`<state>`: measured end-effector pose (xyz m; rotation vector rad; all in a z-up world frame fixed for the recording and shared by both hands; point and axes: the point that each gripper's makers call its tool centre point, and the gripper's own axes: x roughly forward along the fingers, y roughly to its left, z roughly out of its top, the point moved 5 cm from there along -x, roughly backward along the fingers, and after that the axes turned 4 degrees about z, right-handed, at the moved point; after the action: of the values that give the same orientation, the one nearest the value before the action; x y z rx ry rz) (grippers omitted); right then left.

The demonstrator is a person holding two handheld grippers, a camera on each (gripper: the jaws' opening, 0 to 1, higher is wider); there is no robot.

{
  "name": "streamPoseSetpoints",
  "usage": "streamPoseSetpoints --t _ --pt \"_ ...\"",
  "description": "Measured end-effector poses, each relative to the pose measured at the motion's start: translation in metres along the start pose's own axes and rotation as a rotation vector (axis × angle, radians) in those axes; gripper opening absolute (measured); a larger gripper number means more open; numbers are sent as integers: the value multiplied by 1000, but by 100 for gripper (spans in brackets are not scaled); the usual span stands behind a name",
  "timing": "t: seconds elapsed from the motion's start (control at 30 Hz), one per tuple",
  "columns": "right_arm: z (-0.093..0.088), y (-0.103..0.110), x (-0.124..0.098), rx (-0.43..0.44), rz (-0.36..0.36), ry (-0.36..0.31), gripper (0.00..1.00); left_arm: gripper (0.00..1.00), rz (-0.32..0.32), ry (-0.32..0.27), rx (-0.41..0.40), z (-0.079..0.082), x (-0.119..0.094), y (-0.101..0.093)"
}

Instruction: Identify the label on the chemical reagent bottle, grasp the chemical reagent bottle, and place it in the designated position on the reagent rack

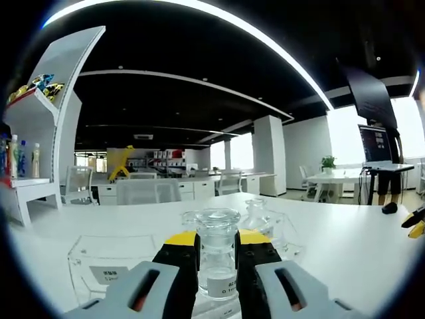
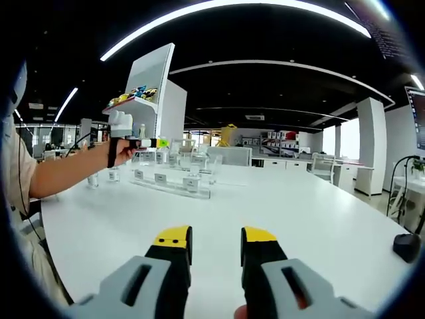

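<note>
I am clamping my left claw (image 1: 217,247) around the bottle (image 1: 217,256), holding it upright just above the clear rack (image 1: 109,262) so I can probably set it into its labelled slot. The bottle is clear glass with a wide stopper and a small white label. My right claw (image 2: 216,244) is hanging open and empty over the white table (image 2: 299,212).

Clear glass bottle (image 1: 218,256), white label; white table (image 2: 265,206); jaw tips apparently yellow.
</note>
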<state>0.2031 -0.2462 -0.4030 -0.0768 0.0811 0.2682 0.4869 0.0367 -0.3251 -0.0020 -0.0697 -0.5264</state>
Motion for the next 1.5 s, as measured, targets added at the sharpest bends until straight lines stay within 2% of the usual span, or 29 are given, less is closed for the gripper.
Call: streamPoseSetpoints --t 0.37,0.7,0.83,1.2,1.5 --pt "-2 1 2 1 5 6 29 20 6 -4 15 -14 4 -1" --pt "-2 -1 1 3 -1 4 29 20 8 -23 13 -17 4 -3" --pt "-2 -1 1 3 -2 5 29 20 -1 -13 37 -22 4 -5" --pt "-3 -2 2 4 -1 12 29 20 -2 -11 31 -32 12 -1" --pt "-5 -2 2 4 0 14 29 20 12 15 15 -45 17 8"
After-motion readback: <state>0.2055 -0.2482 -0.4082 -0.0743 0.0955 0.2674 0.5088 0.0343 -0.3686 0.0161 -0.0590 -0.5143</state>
